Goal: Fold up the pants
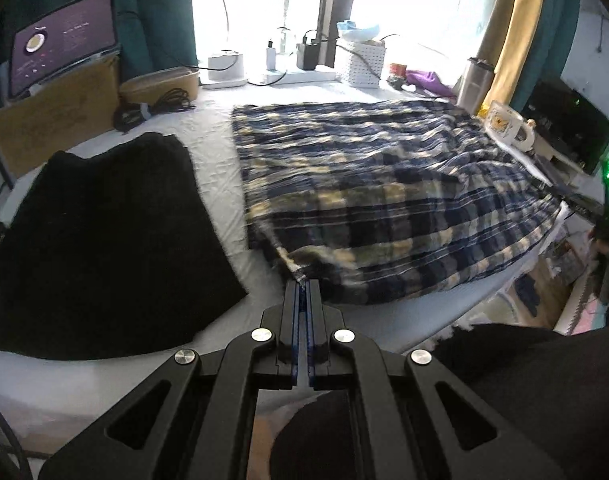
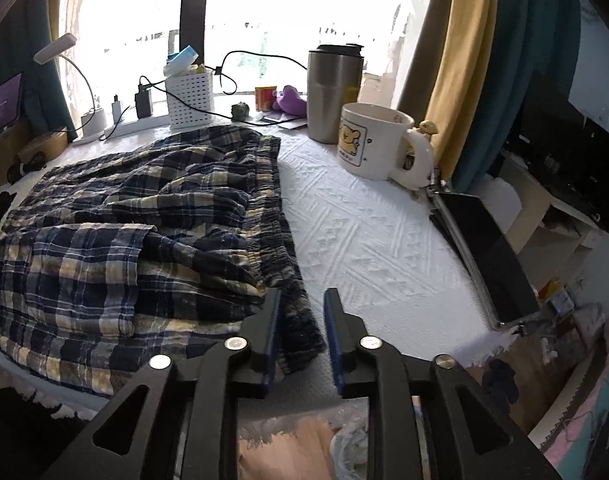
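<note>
A: What containers show along the window edge?

B: In the right wrist view, a white perforated basket (image 2: 190,98) sits upper left of centre, with a pale blue item and some small things sticking out of its top; what they are I cannot tell. Right of it stands a steel tumbler (image 2: 333,94) with a dark lid on, and just beside that a white mug (image 2: 374,142) with a cartoon print, its inside not visible. In the left wrist view, a shallow tan bowl (image 1: 158,84) sits at upper left; I cannot tell what is in it.

A: And the pants?

B: The plaid pants (image 2: 136,232) lie spread on the white textured tabletop (image 2: 376,248), filling the left half of the right wrist view. A black garment (image 1: 104,248) lies apart at the left of the left wrist view.

A: The grippers?

B: The left gripper (image 1: 303,280) points down at the near corner of the pants, jaws closed, pinching that plaid corner. The right gripper (image 2: 302,300) angles down over the waistband edge, jaws parted; the fabric strip lies between the fingers (image 2: 273,312), not pressed by them.
</note>
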Motion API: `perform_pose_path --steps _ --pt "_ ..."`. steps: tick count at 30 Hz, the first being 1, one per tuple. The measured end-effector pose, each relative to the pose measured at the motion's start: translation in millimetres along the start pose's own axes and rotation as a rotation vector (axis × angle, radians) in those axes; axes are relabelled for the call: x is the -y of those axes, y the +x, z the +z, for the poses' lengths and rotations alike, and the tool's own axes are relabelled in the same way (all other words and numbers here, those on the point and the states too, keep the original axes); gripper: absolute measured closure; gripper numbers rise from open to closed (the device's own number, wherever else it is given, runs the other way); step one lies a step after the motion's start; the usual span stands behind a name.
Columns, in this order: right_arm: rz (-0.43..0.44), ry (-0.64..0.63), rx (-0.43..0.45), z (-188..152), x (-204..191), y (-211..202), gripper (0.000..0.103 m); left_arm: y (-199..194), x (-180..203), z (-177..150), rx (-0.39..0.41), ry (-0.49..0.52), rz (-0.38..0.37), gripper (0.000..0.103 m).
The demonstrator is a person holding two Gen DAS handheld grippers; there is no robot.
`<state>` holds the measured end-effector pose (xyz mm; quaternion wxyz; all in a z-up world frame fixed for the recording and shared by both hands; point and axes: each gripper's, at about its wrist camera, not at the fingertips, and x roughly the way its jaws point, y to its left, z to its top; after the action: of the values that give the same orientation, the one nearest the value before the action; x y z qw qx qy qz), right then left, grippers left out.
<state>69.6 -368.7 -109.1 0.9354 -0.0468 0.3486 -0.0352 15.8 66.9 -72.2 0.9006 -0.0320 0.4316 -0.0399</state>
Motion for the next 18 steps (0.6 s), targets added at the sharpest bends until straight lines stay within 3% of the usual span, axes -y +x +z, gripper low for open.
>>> perform_pose_path --steps 2,3,8,13,16,18 --pt "-0.034 -0.004 0.01 0 2 -6 0.034 -4 -1 -2 0.013 0.015 0.008 0.101" --pt "-0.04 -0.002 0.017 0 4 -8 0.029 -5 0 -3 0.015 0.026 0.012 0.101" --pt "-0.051 -0.002 0.043 -1 10 -23 0.027 -7 3 -11 0.01 0.099 0.073 0.101" --pt "-0.051 -0.008 0.033 -8 9 -25 0.027 -15 -17 -19 0.02 0.07 0.137 0.101" --pt "-0.044 -0.014 0.023 -11 7 -23 0.027 -25 -10 -19 0.063 0.106 0.099 0.101" --pt "-0.036 -0.019 0.018 -11 3 -22 0.027 -24 2 -17 0.074 0.141 0.06 0.088"
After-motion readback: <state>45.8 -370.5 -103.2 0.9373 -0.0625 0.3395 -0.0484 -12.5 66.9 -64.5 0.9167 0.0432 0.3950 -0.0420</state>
